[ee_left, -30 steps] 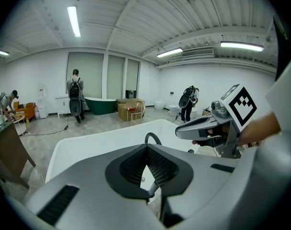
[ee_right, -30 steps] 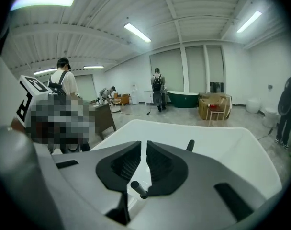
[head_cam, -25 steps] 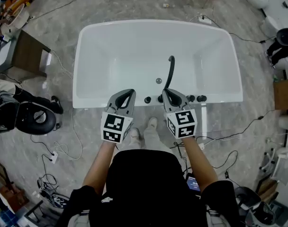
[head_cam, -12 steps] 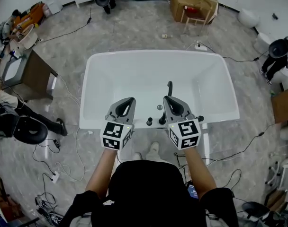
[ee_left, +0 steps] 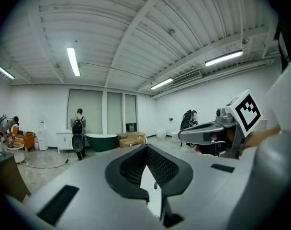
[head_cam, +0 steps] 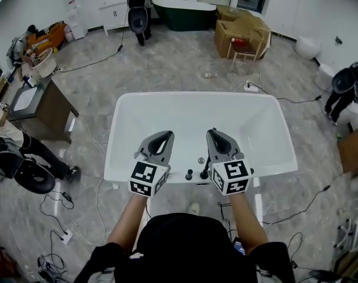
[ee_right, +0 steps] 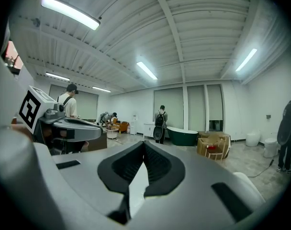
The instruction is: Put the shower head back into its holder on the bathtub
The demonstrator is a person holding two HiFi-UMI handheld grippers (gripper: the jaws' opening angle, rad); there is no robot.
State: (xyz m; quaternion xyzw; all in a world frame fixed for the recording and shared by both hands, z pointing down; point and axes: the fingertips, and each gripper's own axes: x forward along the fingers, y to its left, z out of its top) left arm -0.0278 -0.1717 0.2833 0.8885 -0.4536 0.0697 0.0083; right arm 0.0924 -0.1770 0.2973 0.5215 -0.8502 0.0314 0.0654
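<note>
Both claws have come up since the earlier frame, and the head view now takes in more of the room beyond the tub. Head view: we see the left claw (head_cam: pixel 163 136) and right claw (head_cam: pixel 215 133) held side by side over the near rim of the white bathtub (head_cam: pixel 125 158), marker cubes toward the person, tips pointing away. Black fittings (head_cam: pixel 189 174) stand on that near rim between the two claws, and some sit under the right claw. We cannot pick the shower head out among them, and neither claw carries it. Cables trail over the grey floor (head_cam: pixel 167 69). A dark green tub (head_cam: pixel 185 10), cardboard boxes (head_cam: pixel 241 31) and a person with a backpack (head_cam: pixel 138 7) are at the far wall, well apart from the bathtub. Left gripper view: left claw (ee_left: pixel 146 148) is clenched, tips meeting, nothing gripped. It points about level across the room, with the right claw (ee_left: pixel 184 135) just beside it at the right edge. Right gripper view: right claw (ee_right: pixel 144 145) is clenched too and empty, the left claw (ee_right: pixel 98 131) is at its left, and the green tub (ee_right: pixel 184 134) is far ahead.
</note>
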